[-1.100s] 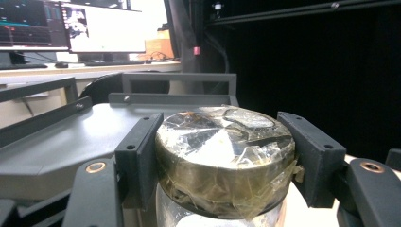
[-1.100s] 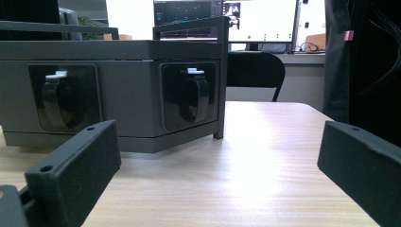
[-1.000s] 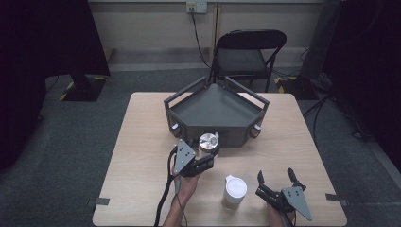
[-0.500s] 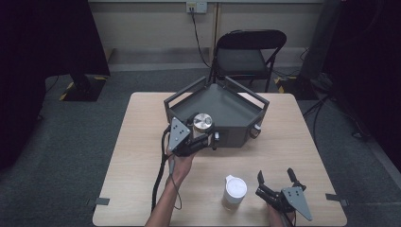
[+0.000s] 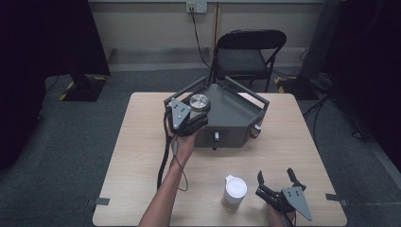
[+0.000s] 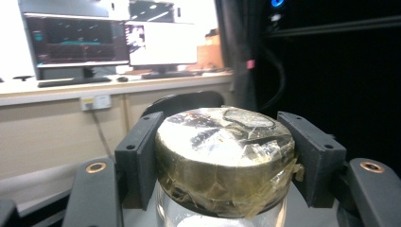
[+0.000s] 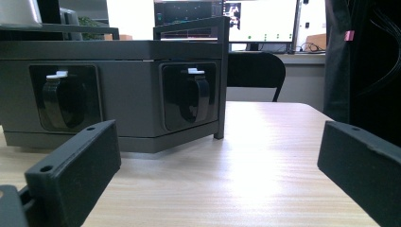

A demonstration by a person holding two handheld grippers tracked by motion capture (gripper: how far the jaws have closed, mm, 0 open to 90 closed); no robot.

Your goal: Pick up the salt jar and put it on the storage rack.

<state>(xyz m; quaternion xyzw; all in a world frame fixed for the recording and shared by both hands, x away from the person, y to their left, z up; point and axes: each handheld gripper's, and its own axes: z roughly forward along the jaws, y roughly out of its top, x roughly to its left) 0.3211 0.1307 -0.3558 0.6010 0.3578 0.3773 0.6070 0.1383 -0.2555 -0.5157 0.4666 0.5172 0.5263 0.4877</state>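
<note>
Left gripper (image 5: 196, 109): clamped on metal-lidded glass jar (image 5: 198, 101), above the grey tray's (image 5: 236, 111) left edge. Right gripper (image 5: 275, 182): jaws wide, empty, near table's (image 5: 137, 156) front right corner.

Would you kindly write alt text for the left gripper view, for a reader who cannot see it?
The left gripper clamps a glass jar by its taped metal lid, one black jaw on each side. Behind are a dark chair, a wall socket and desk monitors.

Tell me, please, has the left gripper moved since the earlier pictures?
Yes: the left gripper, shut on the jar, went from the bare table up over the grey tray.
</note>
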